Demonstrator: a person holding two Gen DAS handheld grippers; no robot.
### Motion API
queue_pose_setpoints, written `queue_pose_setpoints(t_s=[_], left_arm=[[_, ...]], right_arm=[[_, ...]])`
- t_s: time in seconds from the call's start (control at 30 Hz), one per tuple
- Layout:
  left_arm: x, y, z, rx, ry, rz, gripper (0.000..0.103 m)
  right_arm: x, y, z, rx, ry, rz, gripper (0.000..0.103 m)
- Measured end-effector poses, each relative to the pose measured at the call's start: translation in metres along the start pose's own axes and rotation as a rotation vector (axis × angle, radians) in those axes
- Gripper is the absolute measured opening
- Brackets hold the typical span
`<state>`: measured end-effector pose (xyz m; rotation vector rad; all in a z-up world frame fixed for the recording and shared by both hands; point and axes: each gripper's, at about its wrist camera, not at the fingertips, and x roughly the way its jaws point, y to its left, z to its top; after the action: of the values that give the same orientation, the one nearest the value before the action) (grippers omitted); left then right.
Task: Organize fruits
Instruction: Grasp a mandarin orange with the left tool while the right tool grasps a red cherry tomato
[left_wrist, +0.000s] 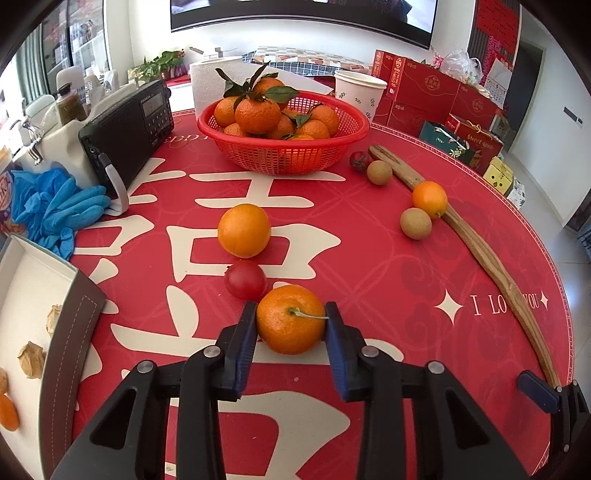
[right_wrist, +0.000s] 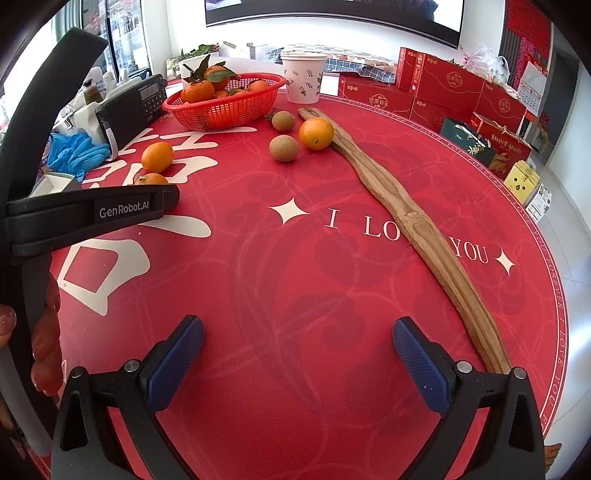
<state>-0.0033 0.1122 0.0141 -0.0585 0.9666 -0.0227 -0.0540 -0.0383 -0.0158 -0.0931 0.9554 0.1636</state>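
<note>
The left hand-held gripper (left_wrist: 291, 325) is clamped on a stemmed tangerine (left_wrist: 290, 318), its blue pads (left_wrist: 246, 345) pressing the fruit from either side while the fruit sits on the red table (left_wrist: 369, 266). No earlier view is at hand, so only the grip itself can be told. Just beyond the tangerine, at about eleven o'clock and touching or nearly touching it, lies a small red tomato (left_wrist: 245, 279), and past that again a smooth orange (left_wrist: 244, 230).

At twelve o'clock, toward the far edge of the table, stands a red mesh basket (left_wrist: 284, 147) heaped with leafy tangerines. To its right, at roughly one o'clock, a dark red fruit (left_wrist: 360, 160) and a brown kiwi (left_wrist: 379, 172) sit side by side; nearer, a second orange (left_wrist: 429, 199) rests against a long wooden strip (left_wrist: 476, 243), with another kiwi (left_wrist: 415, 223) just beside it.

At nine o'clock sit blue gloves (left_wrist: 59, 210), a black radio (left_wrist: 127, 129) behind them, and an open white box (left_wrist: 29, 295) (holding a few dried husks and one orange piece at its near edge).

The right hand-held gripper (right_wrist: 297, 354) hangs released over bare red cloth, jaws wide apart with nothing between them. Its view shows a paper cup (right_wrist: 303, 77) at twelve o'clock, and fingers (right_wrist: 46, 354) wrapped around the left tool's handle at nine o'clock.
</note>
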Motion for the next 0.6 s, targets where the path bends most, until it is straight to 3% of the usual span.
queue_pose_setpoints(t_s=[0.37, 0.6], left_arm=[[-0.053, 0.042, -0.074, 0.042, -0.052, 0.015, 0.039], [-0.059, 0.059, -0.080, 0.003, -0.068, -0.024, 0.039]], right_arm=[[0.003, 0.005, 0.004, -0.006, -0.009, 0.003, 0.103], [0.028, 0.049, 0.041, -0.077, 0.021, 0.052, 0.103]])
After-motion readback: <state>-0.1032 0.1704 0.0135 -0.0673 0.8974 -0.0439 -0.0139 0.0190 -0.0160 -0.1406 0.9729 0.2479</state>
